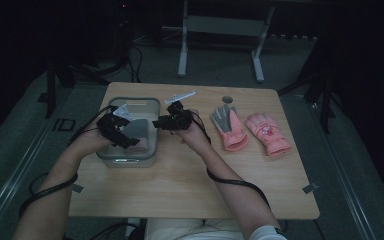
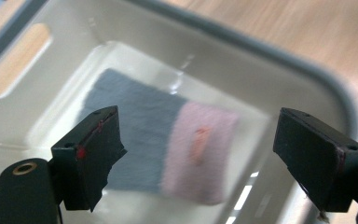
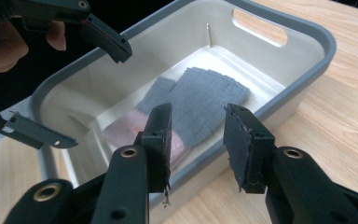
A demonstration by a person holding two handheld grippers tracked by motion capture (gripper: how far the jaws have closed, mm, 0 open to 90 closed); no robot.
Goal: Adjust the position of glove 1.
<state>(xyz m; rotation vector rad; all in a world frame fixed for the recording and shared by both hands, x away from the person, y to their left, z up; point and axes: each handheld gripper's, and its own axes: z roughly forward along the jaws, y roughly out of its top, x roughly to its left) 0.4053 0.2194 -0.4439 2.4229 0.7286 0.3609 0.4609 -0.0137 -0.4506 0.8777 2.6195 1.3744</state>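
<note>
Gloves at a grey bin, both tongs empty over it.

High view: left gripper (image 1: 121,131) above the bin (image 1: 152,150), right gripper (image 1: 172,120) just beside its rim; two pink gloves (image 1: 229,127) (image 1: 268,133) flat on the table (image 1: 180,190), well apart to the right. Left gripper view: jaws spread wide, grey-and-pink folded glove (image 2: 168,140) on the bin floor between and below them, untouched. Right gripper view: jaws parted, holding nothing, near the bin's rim (image 3: 307,60). Probably packing gloves; next, likely reaching for a loose glove.

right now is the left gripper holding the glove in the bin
No: the left gripper is open above the bin, and the glove lies flat on its floor.
</note>
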